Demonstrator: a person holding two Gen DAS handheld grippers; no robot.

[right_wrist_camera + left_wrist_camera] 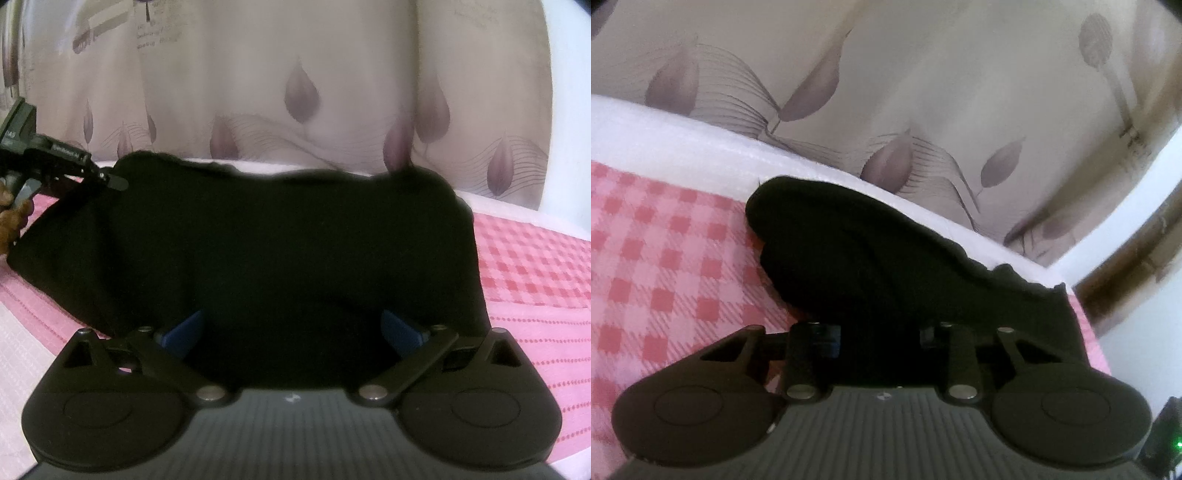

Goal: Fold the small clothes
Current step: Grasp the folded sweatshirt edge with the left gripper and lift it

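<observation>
both tools' (881, 332) (291, 328) fingertips are lost against the black garment (258, 240).

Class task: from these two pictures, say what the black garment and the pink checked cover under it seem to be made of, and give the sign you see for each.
Black garment: looks like soft matte knit or jersey; it shows limp folds and no shine, though the weave is too dark to tell.
Pink checked cover: seems woven cotton-like cloth, matte, with a plaid pattern and fine thread lines.
</observation>
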